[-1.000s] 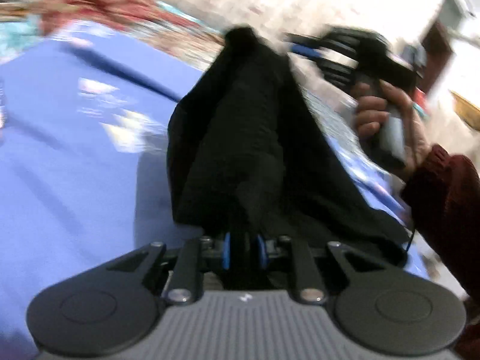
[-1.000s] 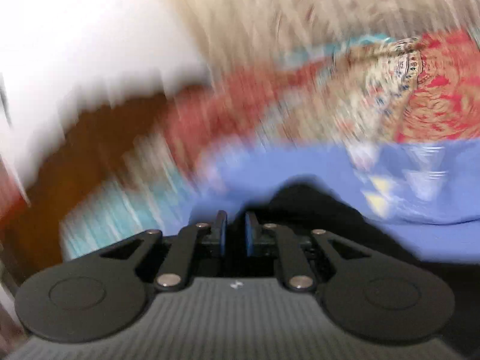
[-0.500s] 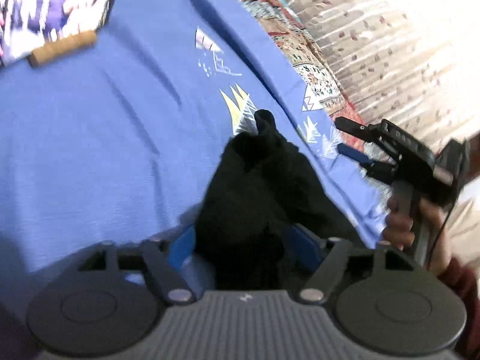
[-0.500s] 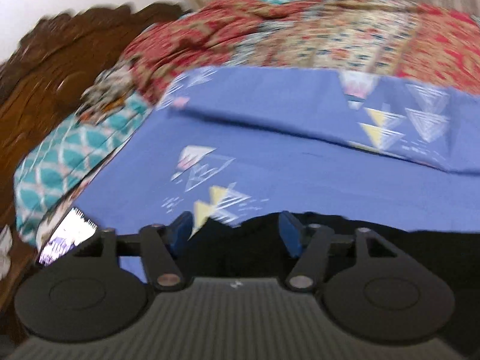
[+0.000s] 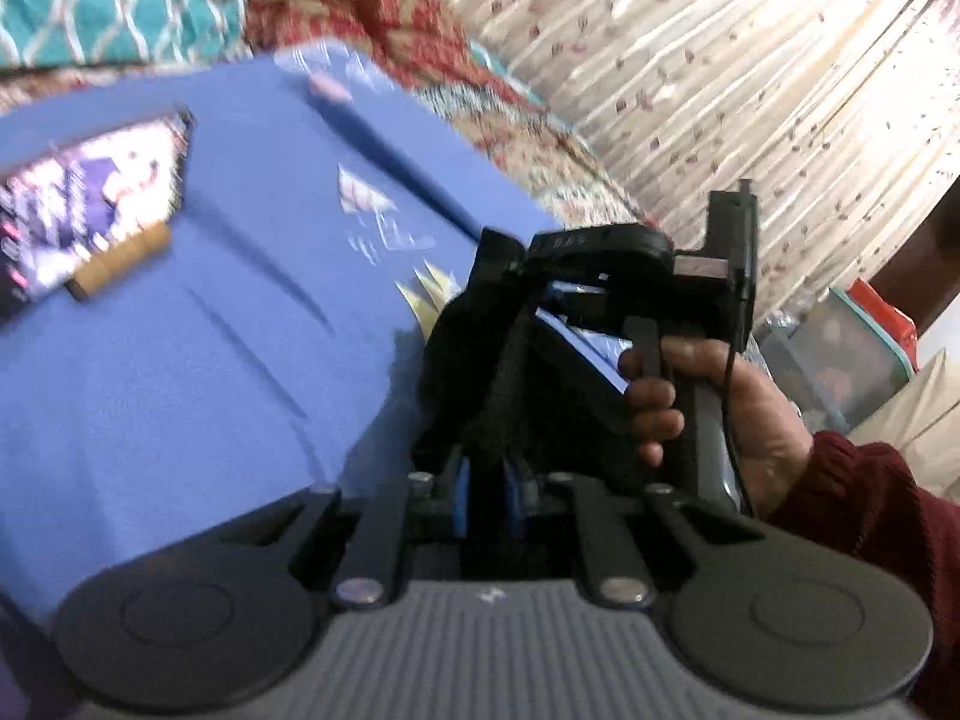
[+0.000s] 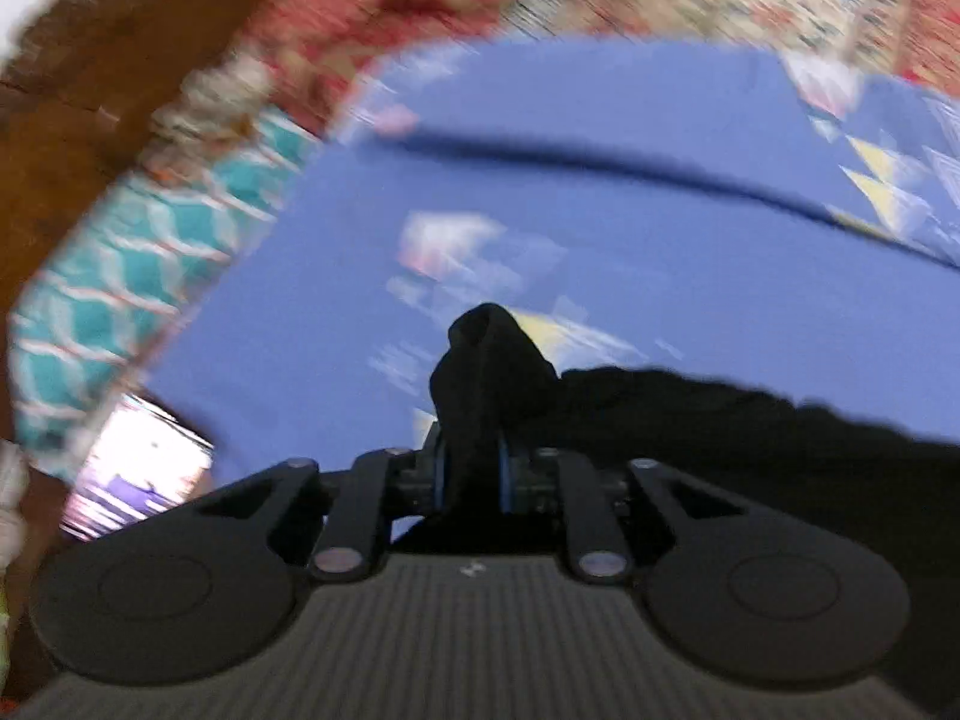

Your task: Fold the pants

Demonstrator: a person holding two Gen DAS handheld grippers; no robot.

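A: Status? Start from what's nearest the cameras.

B: Left gripper (image 5: 485,483): blue pads pinched together on a bunch of the black fabric pants (image 5: 480,372), cloth rising at 12 o'clock from the fingers. Right gripper (image 6: 471,474): likewise clamped on a fold of the same pants, which trail off toward 3 o'clock in its view.

A: Where are the pants relative to the bed?

B: Over the blue printed bedsheet (image 5: 198,360). Bunched between the two grippers; can't tell how much is touching the sheet. In the left view the right gripper sits just past the cloth at 1 o'clock, gripped by a hand (image 5: 714,402) in a maroon sleeve.

A: Step?

B: My read: mid-fold, both ends gripped, carrying one edge over. Next move calls for keeping both pinches, laying edges aligned and flat, then releasing.

A: Anything further out?

B: Lit phone screen (image 5: 78,210) at 10 o'clock on the sheet, patterned red quilt (image 5: 360,18) and striped curtain (image 5: 690,60) behind.
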